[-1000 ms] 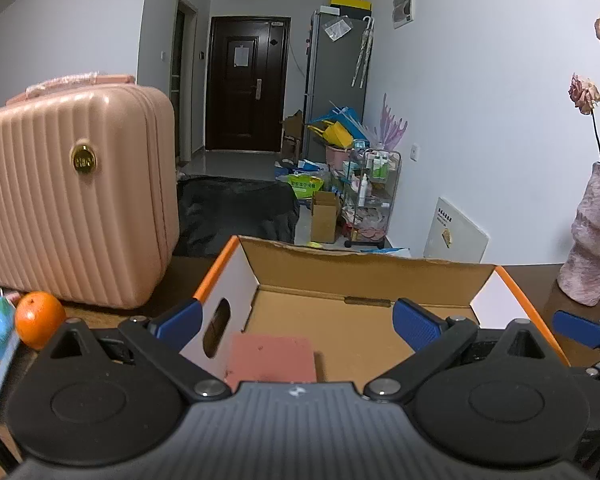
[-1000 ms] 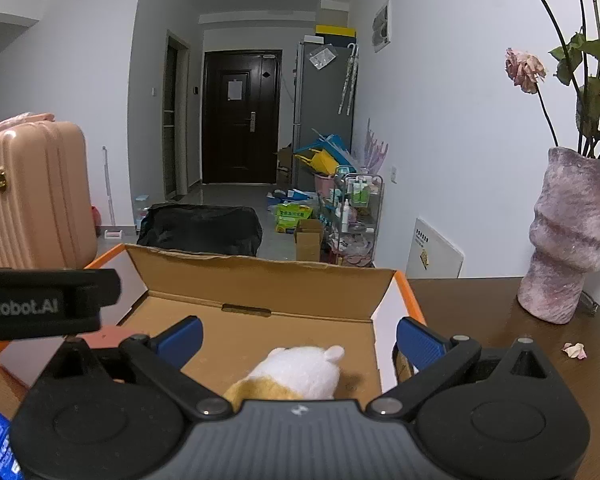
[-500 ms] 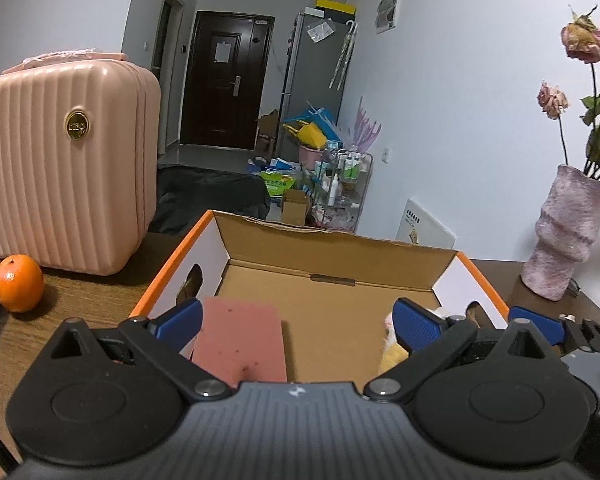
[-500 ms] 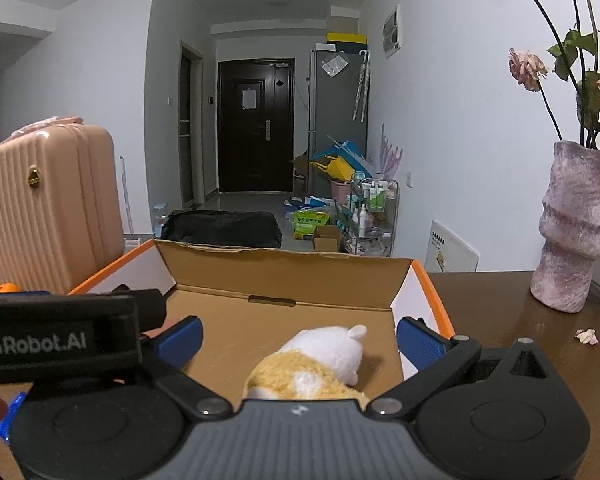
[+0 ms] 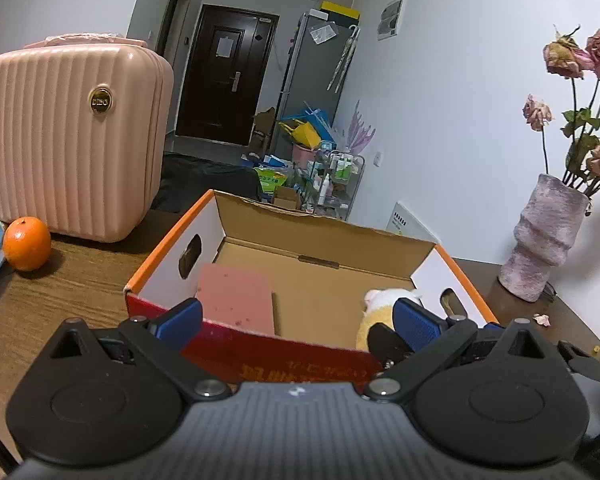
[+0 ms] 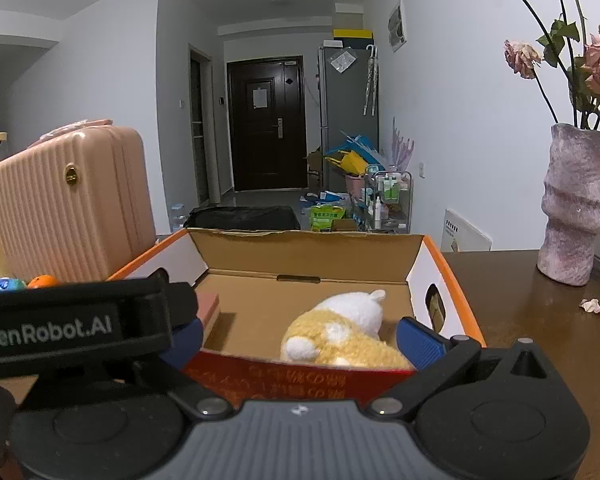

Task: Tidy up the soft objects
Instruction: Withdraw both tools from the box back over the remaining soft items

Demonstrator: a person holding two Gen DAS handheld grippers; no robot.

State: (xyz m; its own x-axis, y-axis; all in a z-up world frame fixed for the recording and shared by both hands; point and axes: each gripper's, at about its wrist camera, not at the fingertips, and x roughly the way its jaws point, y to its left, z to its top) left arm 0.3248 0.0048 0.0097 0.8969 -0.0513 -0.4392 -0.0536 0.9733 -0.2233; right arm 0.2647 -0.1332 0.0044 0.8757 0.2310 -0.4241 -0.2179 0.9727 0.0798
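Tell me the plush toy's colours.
Yellow and white plush toy, lying in the box; clearest in the right wrist view.

yellow-white plush toy [image 6: 340,332] | lying in box [image 6: 436,268] | pink sponge [image 5: 236,300] flat inside

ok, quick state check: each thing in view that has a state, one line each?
cardboard box: open, upright on the table
pink sponge: lying flat inside the box, left side
plush toy: lying inside the box, right side, ungripped
left claw: open, empty
right claw: open, empty
pink suitcase: closed, upright
vase: upright, holding wilted roses
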